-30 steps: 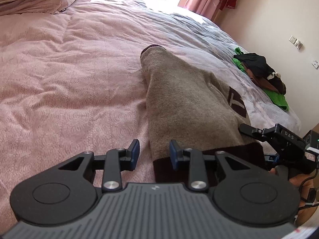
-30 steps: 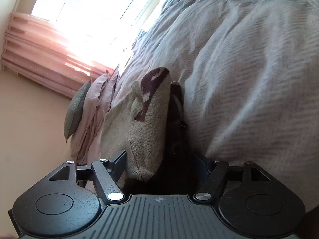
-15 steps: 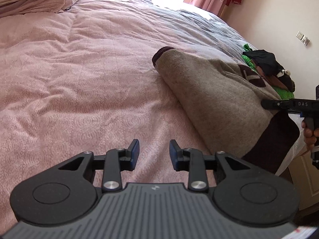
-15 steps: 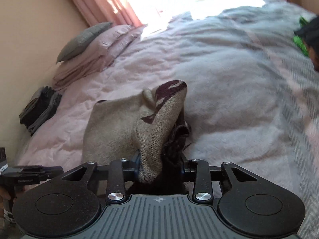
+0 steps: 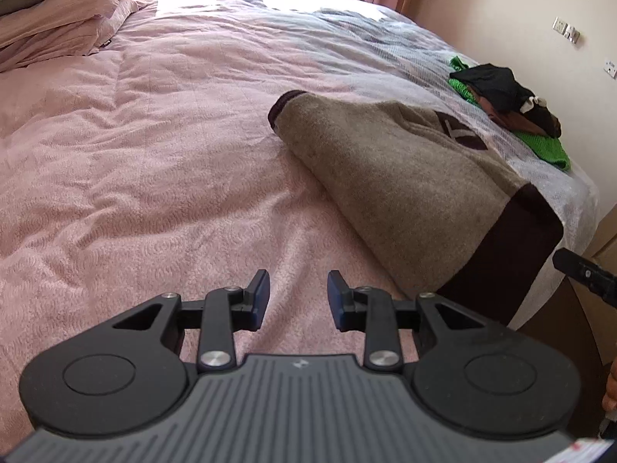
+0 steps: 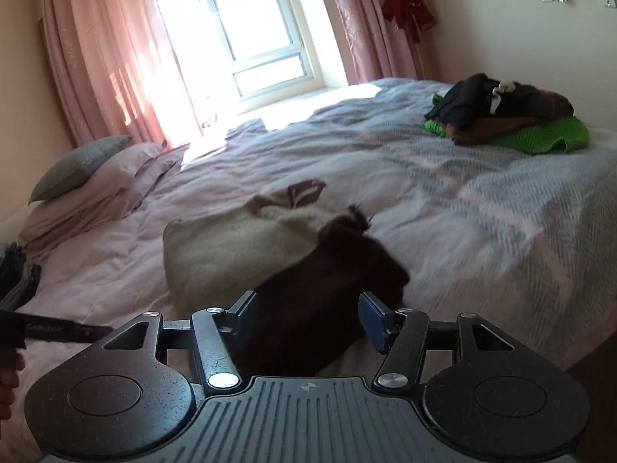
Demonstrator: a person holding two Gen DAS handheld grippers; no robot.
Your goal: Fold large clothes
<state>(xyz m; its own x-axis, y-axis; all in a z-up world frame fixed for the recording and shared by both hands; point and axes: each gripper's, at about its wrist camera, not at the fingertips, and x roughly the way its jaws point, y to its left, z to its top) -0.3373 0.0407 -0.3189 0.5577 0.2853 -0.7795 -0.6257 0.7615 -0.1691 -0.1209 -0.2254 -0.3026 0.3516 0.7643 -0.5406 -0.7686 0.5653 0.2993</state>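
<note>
A beige sweater point(image 5: 385, 177) with a dark brown hem point(image 5: 513, 254) lies folded lengthwise on the pink bedspread point(image 5: 154, 154), its hem hanging over the bed's near edge. My left gripper point(image 5: 297, 297) hovers open over bare bedspread to the sweater's left, nothing between its fingers. In the right wrist view the sweater point(image 6: 231, 243) lies ahead. My right gripper point(image 6: 308, 316) has its jaws opening wide, with the blurred dark hem point(image 6: 320, 301) lying loose between and beyond them, the pads off it. The right gripper's tip point(image 5: 582, 270) shows apart from the hem.
A pile of green, black and brown clothes point(image 6: 509, 119) sits at the bed's far right corner. Pillows point(image 6: 88, 185) lie at the head by the window point(image 6: 239, 38) and pink curtains. A dark folded stack point(image 6: 15, 274) is at the left edge. The left gripper point(image 6: 58, 328) pokes in there.
The right gripper has let go of the sweater's hem, risen and rolled level. The sweater has dropped flat onto the bed. The left gripper stays open, its view swung slightly off the sweater.
</note>
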